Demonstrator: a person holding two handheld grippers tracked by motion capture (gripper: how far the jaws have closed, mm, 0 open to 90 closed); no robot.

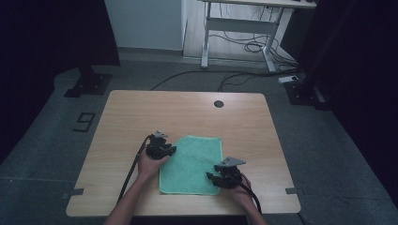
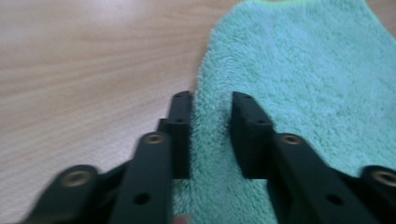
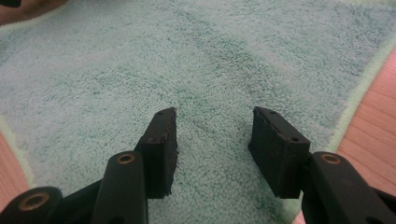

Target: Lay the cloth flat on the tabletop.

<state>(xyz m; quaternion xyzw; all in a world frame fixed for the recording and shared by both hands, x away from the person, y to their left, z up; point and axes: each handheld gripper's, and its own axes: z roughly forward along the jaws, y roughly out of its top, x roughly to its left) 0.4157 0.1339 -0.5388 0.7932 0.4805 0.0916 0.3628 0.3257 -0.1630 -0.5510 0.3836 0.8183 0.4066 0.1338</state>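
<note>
Cloth: mint-green terry towel, rectangular, fluffy pile (image 1: 191, 164), flat on the pale wood-grain table top (image 1: 141, 112). I take the towel as landmark for every entry below. It lies toward my near edge of the table, roughly centred.

Left gripper: my left gripper (image 2: 211, 105) sits at the towel's left long edge, about halfway along it. Jaws stand a narrow gap apart, straddling the hem; the pile rises between them, yet I see no pad pressing on it. I read them as parted, no pinch made.

Right gripper: my right gripper (image 3: 215, 116) hangs over the towel's near right corner, pointing in across the cloth. Jaws spread wider than the left pair, nothing between them but flat pile underneath. Holding nothing.

Other: round dark grommet hole (image 1: 218, 103) in the table beyond the towel's far edge; no bearing on the work.

Step, my judgement: taking hold of the towel's edges, likely for a fold. Neither side gripped yet.

Method note, left: one jaw must slide under the hem and the other stay on top, otherwise I only bunch the pile.

Method note, right: move out to the hem of that corner first; the jaws are over mid-cloth, where there is no edge to catch.

Risk: closing on one side only would drag the towel askew.
</note>
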